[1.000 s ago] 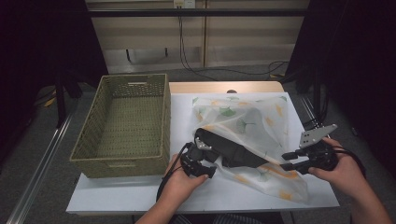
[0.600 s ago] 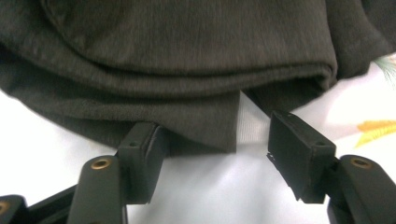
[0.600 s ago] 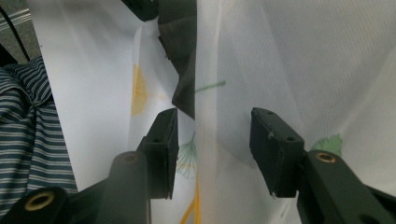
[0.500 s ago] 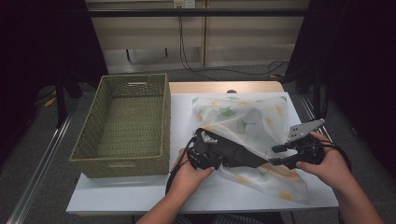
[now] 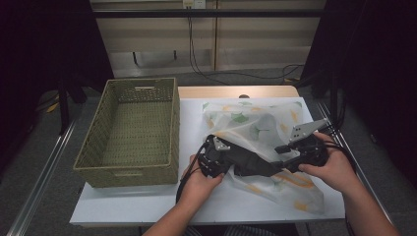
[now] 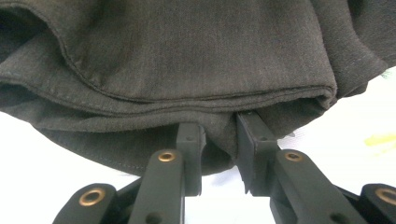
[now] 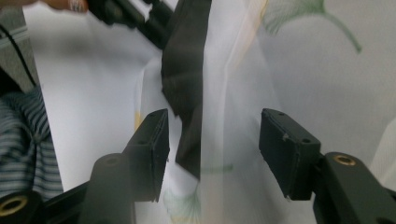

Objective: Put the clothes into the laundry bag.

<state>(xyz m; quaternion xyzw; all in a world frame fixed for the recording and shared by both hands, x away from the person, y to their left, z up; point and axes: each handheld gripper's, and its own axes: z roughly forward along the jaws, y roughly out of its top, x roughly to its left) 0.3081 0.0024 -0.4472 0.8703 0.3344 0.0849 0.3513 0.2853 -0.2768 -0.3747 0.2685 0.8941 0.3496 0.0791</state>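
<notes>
- Dark cloth [image 5: 251, 162] lies on pale printed sheet [image 5: 255, 123], near tabletop [image 5: 147, 201] front edge, right of centre.
- Left tool [image 6: 218, 154]: jaws narrow, just been closing, pinching a fold of the dark cloth.
- Right tool [image 7: 212, 154]: jaws wide, just been opening; sheet between them, w/o grip.
- Basket [image 5: 133, 167] along left edge; bare strip at front.

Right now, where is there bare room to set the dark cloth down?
The basket is empty. A bare white strip of table runs along the near edge, left of the hands. The right half is crowded: the sheer leaf-print cloth and both tools cover it.
</notes>
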